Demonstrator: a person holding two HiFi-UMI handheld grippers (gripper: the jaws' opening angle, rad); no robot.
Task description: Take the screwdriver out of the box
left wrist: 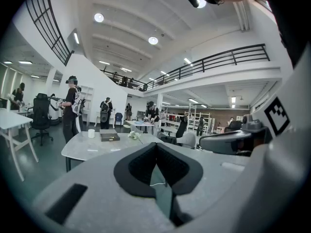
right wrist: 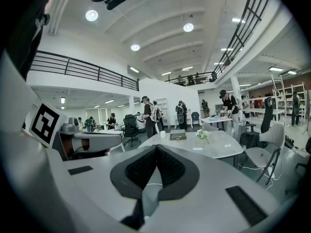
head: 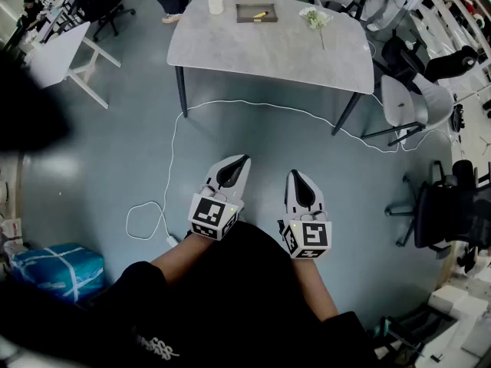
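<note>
The yellow screwdriver [head: 261, 14] lay inside the box [head: 247, 7], which stood at the far edge of the worktop [head: 268, 56], just beside a white cup [head: 215, 5]. The left tongs [head: 242, 159] and the right tongs [head: 295, 174] were both closed on nothing. The person held them close to the body, well apart from the worktop, so I judge the reaching had not yet begun.

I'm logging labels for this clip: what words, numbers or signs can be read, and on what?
No text is readable.
On the person's black clothing, a white print: too blurred to read.
Cubes on the left gripper and right gripper: square marker patterns only, no letters.
</note>
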